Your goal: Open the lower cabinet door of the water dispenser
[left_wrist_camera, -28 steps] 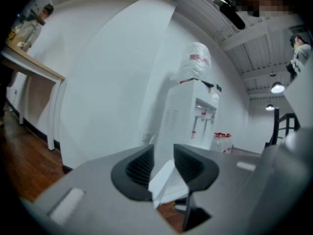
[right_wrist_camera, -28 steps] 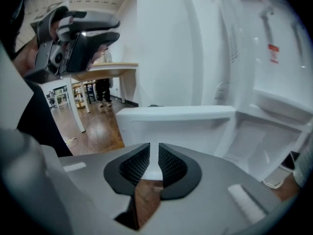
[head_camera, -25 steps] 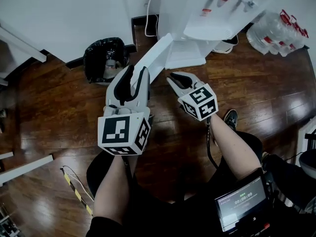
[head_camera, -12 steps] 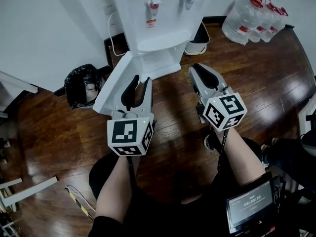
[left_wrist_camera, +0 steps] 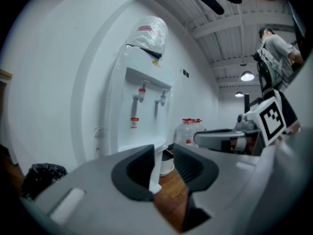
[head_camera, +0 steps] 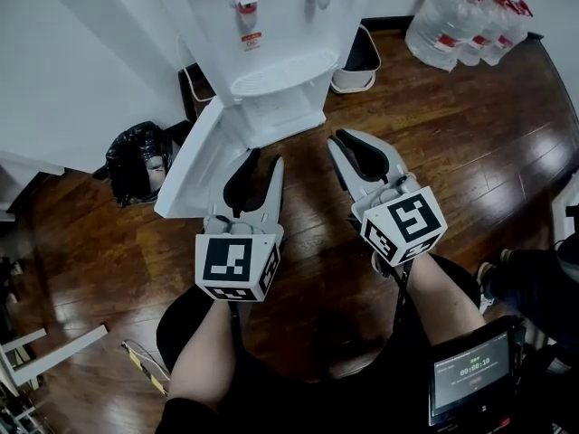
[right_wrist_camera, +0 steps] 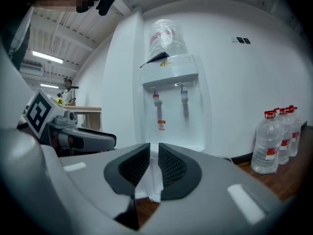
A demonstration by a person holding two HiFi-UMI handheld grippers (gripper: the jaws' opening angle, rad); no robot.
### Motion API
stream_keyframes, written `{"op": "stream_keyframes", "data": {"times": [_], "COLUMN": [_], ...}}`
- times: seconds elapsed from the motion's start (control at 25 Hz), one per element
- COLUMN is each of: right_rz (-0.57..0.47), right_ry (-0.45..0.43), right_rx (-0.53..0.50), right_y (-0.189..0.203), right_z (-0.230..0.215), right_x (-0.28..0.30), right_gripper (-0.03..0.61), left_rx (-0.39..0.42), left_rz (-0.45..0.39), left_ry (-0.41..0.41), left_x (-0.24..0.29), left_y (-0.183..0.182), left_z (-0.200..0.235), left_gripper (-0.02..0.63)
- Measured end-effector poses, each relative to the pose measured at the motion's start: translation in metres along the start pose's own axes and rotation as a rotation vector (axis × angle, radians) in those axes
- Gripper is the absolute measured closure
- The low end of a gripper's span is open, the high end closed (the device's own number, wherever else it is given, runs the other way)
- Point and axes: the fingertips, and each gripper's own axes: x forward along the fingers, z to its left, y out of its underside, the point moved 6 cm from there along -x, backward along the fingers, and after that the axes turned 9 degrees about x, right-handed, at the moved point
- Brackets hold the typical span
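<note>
The white water dispenser (head_camera: 271,25) stands against the wall at the top of the head view. Its lower cabinet door (head_camera: 194,165) is swung open to the left, showing the cabinet's white inside (head_camera: 276,107). My left gripper (head_camera: 264,158) hovers just right of the door's free edge, jaws a little apart with nothing between them. The right gripper (head_camera: 341,137) is held in front of the cabinet, shut and empty. Both gripper views look nearly level at the dispenser (left_wrist_camera: 142,97) (right_wrist_camera: 171,97). The left gripper (left_wrist_camera: 164,153) shows a gap; the right gripper (right_wrist_camera: 154,148) has its pads nearly together.
A black-bagged trash bin (head_camera: 136,161) sits left of the door. A small bin (head_camera: 357,61) stands right of the dispenser, with several water bottles (head_camera: 466,16) beyond it. A white board (head_camera: 50,355) lies low left and a screen (head_camera: 472,373) low right. The floor is dark wood.
The head view has swung so more of the dispenser shows. The right gripper has risen, still shut. The left gripper has come off the door's edge. The door stays open.
</note>
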Motion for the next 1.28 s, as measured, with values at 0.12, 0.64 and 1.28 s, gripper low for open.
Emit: {"op": "stream_keyframes", "data": {"times": [0.12, 0.64, 1.28], "right_rz": [-0.015, -0.006, -0.002], "right_ry": [-0.008, -0.032, -0.031], "right_rx": [0.003, -0.010, -0.022], "right_y": [-0.006, -0.006, -0.003], "right_z": [0.001, 0.009, 0.011], "right_x": [0.007, 0.005, 0.005], "right_gripper": [0.523, 0.527, 0.531], "left_rx": [-0.005, 0.006, 0.010], "left_rz": [-0.008, 0.003, 0.004], "left_ry": [-0.005, 0.020, 0.012], "left_x": [0.000, 0.002, 0.003], "left_y": [-0.002, 0.001, 0.002], "left_z": [0.004, -0.005, -0.003], "left_gripper": [0.483, 0.485, 0.485]}}
